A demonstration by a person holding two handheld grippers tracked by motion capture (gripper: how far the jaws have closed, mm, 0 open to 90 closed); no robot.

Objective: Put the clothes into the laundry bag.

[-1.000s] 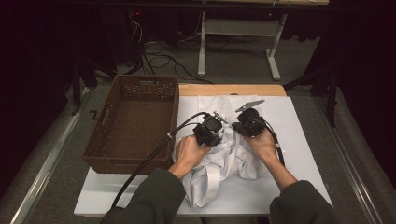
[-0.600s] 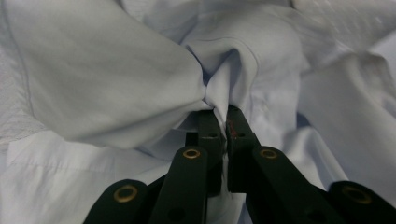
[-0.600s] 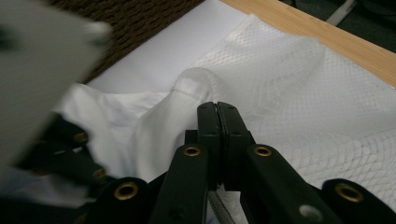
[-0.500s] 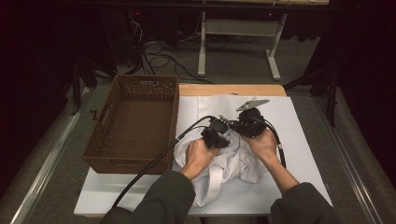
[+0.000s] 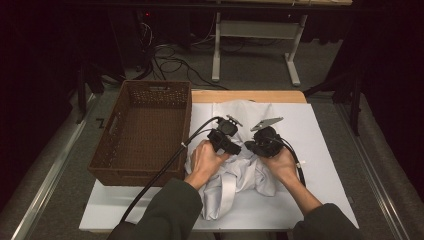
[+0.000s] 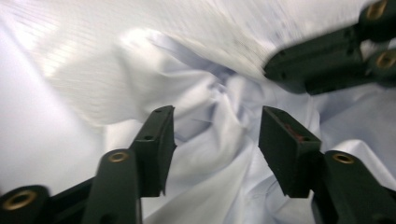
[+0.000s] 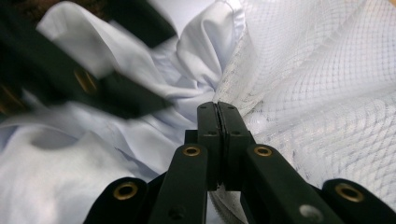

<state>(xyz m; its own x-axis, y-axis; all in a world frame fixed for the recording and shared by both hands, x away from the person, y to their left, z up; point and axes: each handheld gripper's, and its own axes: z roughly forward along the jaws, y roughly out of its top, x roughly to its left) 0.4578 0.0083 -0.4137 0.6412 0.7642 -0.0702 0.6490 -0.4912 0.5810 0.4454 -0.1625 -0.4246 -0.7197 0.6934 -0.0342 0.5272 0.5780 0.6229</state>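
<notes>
Shirt [image 5: 235, 175] lies crumpled mid-table w/ mesh bag [image 7: 327, 93] at its far side, right of basket [image 5: 142, 132]. L gripper [image 6: 215, 140] has just been opening, nothing betw. jaws; R gripper [image 7: 218, 109] is clamped on mesh edge. Risk: one-sided hold lets bag mouth collapse, shirt snags.

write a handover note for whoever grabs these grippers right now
Left gripper: jaws have just opened, nothing pressed between them; it hangs over the shirt.
Right gripper: shut on the mesh bag, pinching its edge where it meets the shirt.
Things: pale shirt bunched mid-table on the white board, mesh bag on its far side, both grippers close together above them. Brown basket stands to the left with nothing in it.
Done: right hold on the bag is set.
Left, likely: re-grip the shirt with the left gripper and work it into the bag; nothing has gone to the basket yet.
</notes>
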